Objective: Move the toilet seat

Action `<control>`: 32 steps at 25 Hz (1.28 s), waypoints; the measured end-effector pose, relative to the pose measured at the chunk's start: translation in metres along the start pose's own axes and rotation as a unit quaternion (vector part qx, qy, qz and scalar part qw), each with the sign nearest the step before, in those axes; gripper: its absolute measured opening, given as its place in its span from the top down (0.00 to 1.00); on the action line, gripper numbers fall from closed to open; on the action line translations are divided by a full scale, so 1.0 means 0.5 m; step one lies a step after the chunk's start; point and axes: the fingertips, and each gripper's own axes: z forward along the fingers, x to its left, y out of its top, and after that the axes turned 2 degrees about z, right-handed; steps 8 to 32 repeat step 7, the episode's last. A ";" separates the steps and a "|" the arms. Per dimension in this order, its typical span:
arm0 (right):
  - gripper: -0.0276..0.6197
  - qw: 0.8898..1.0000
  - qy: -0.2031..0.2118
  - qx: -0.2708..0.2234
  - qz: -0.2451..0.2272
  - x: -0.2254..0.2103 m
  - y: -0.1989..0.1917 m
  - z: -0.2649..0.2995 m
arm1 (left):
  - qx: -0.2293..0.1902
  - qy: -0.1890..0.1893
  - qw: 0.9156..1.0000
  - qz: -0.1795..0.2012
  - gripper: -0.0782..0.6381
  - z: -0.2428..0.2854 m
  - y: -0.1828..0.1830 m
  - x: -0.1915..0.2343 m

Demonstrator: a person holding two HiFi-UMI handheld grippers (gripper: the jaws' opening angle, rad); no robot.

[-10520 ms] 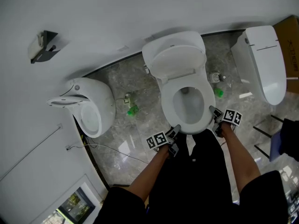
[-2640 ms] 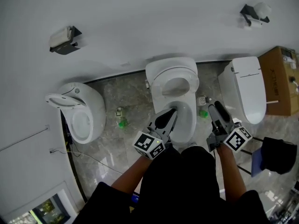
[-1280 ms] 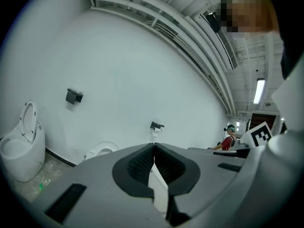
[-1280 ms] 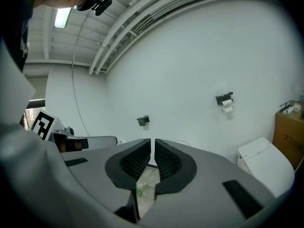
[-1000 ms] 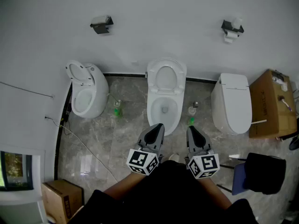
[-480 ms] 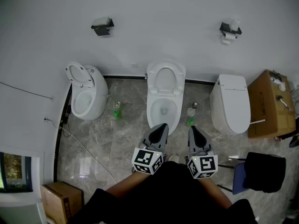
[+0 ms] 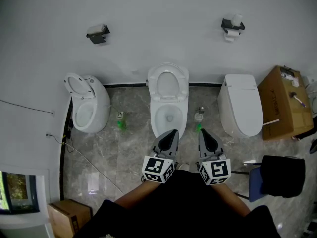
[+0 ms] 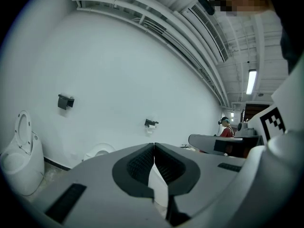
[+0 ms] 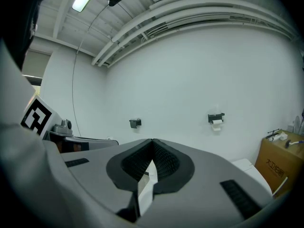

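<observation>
My left gripper (image 7: 172, 132) is shut tight with nothing in it. My right gripper (image 7: 202, 132) is the same. Both point at the middle toilet (image 7: 154, 119) but are well apart from it. The toilet seat (image 7: 158, 85) stands up at the back, by the wall. Its long way runs from the hinge up to its top edge, and its flat face looks at me. I think the lift is done, so I should hold both grippers away and not bump it.

Grey marble floor (image 7: 129, 148): left toilet (image 7: 86, 110), middle toilet (image 7: 168, 113) and right toilet (image 7: 240, 108) line its far edge, a green bottle (image 7: 121, 125) between the first two, a cardboard box (image 7: 285, 103) at far right.
</observation>
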 end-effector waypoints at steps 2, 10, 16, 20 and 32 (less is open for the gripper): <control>0.91 1.000 -0.001 -0.001 -0.001 -0.016 -0.002 -0.005 | -0.002 -0.008 1.000 0.006 0.87 0.012 0.002 -0.020; 0.91 1.000 -0.013 0.001 0.006 -0.046 -0.002 -0.023 | -0.003 -0.018 0.999 0.039 0.87 0.028 0.000 -0.069; 0.91 1.000 -0.013 0.001 0.006 -0.046 -0.002 -0.023 | -0.003 -0.018 0.999 0.039 0.87 0.028 0.000 -0.069; 0.91 1.000 -0.013 0.001 0.006 -0.046 -0.002 -0.023 | -0.003 -0.018 0.999 0.039 0.87 0.028 0.000 -0.069; 0.91 1.000 -0.013 0.001 0.006 -0.046 -0.002 -0.023 | -0.003 -0.018 0.999 0.039 0.87 0.028 0.000 -0.069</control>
